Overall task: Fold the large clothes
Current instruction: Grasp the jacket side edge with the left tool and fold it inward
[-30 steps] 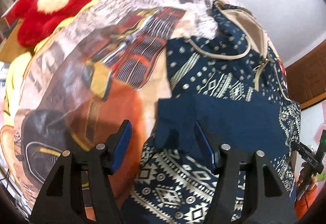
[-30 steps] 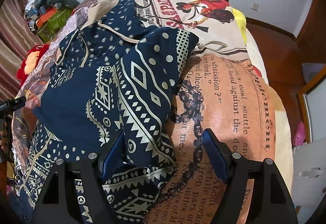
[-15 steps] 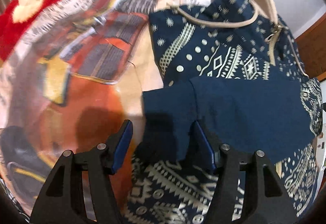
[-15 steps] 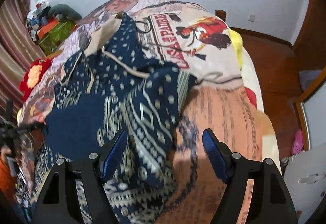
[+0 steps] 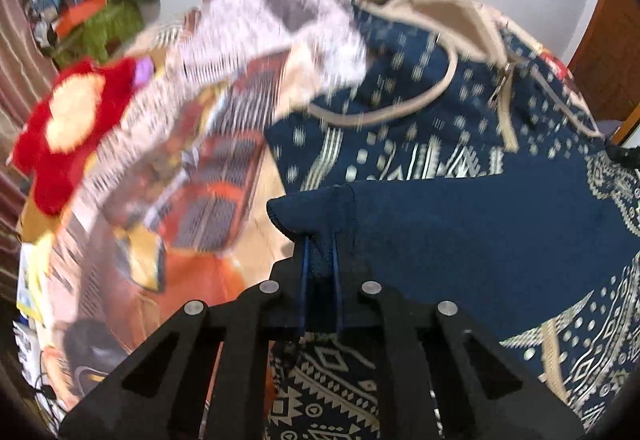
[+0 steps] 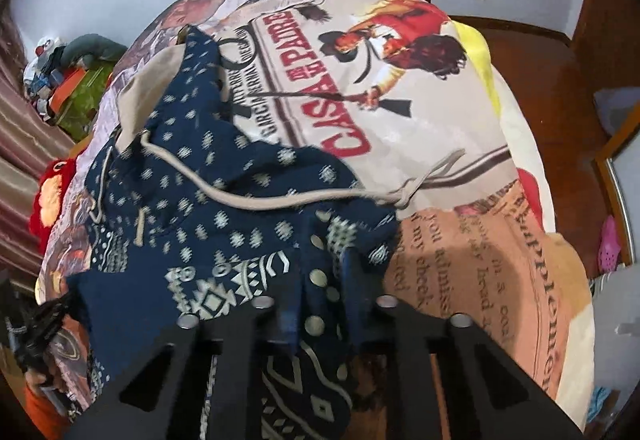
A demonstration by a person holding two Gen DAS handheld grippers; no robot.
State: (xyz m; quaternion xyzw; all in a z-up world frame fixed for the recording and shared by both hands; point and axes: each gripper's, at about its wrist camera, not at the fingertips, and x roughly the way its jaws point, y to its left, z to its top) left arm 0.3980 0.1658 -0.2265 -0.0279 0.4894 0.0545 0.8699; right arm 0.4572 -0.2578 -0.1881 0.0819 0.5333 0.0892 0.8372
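Note:
A navy hoodie with cream geometric print, a beige-lined hood and a beige drawstring lies on a printed bedspread. My left gripper is shut on a plain navy fold of the hoodie's left edge and holds it up. In the right wrist view the hoodie spreads to the left, with its drawstring trailing right. My right gripper is shut on the dotted, patterned sleeve, which bunches between the fingers.
A red and yellow plush toy lies at the bed's left edge. Clutter with a green item sits by the far wall. Wooden floor and a white cabinet lie to the right of the bed.
Both grippers were open over the hoodie; now each has closed on fabric. The left has lifted the navy edge, and the right has gathered the patterned sleeve.

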